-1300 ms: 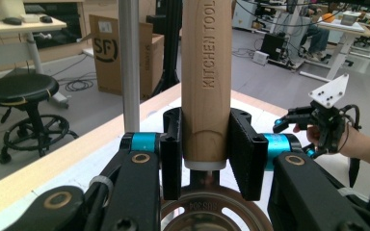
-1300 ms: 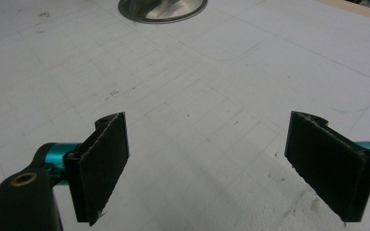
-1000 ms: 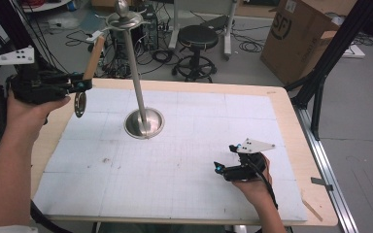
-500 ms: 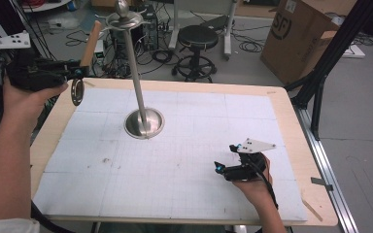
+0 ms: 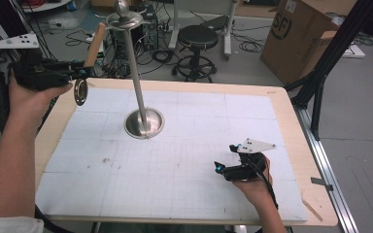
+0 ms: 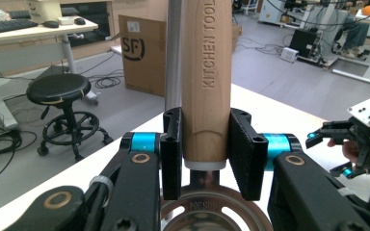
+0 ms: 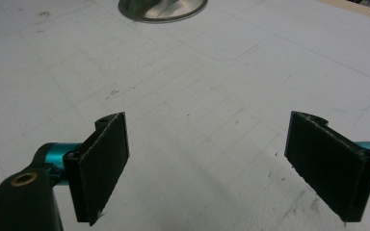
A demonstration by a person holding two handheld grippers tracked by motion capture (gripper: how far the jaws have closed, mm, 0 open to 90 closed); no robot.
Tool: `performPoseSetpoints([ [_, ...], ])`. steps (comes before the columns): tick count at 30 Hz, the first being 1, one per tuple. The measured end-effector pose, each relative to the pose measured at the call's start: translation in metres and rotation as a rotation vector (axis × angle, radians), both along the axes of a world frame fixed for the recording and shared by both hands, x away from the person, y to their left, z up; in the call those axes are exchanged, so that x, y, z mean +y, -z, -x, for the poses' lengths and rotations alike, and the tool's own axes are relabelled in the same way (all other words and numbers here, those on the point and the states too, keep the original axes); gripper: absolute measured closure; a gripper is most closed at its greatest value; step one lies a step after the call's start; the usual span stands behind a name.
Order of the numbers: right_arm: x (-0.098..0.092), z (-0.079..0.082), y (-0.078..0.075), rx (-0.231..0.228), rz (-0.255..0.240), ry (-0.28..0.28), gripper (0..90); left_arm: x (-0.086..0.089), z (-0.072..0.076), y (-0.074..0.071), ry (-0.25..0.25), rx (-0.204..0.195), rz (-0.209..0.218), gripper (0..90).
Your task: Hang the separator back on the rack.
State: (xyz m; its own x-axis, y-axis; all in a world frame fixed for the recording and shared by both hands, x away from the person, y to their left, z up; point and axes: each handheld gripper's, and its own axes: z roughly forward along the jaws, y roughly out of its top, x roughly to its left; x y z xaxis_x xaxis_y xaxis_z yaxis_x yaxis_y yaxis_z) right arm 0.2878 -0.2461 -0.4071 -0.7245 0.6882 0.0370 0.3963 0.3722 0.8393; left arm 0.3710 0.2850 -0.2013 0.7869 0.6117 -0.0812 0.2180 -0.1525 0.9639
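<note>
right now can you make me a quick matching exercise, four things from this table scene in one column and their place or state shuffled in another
Things:
1. left gripper
2. right gripper
3. steel stand
4. cardboard box

Places or states:
A. on the floor beyond the table
B. open, low over the white mat
C. upright on the mat
D. shut on a wooden-handled kitchen tool

Pairs: 1-D, 2-B, 3-C, 4-A

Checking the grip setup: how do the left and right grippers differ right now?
The left gripper is shut on a wooden-handled kitchen tool; the right gripper is open with nothing between its jaws. The left is held up at the table's far left edge; the right sits low over the white mat. Both have black jaws.
</note>
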Motion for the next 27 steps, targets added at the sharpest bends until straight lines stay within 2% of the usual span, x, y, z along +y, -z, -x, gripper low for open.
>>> performPoseSetpoints([
  [2, 0.000, 0.000, 0.000, -0.001, 0.002, 0.000, 14.3, -0.003, -0.002, 0.001, -0.005, 0.003, -0.017, 68.7],
  [14, 0.000, 0.000, 0.000, -0.002, 0.002, -0.002, 14.4, -0.019, -0.013, 0.008, -0.013, 0.035, -0.061, 68.7],
  [27, -0.001, 0.000, 0.000, -0.002, 0.003, -0.005, 14.3, -0.026, -0.018, 0.012, -0.013, 0.046, -0.065, 68.6],
])
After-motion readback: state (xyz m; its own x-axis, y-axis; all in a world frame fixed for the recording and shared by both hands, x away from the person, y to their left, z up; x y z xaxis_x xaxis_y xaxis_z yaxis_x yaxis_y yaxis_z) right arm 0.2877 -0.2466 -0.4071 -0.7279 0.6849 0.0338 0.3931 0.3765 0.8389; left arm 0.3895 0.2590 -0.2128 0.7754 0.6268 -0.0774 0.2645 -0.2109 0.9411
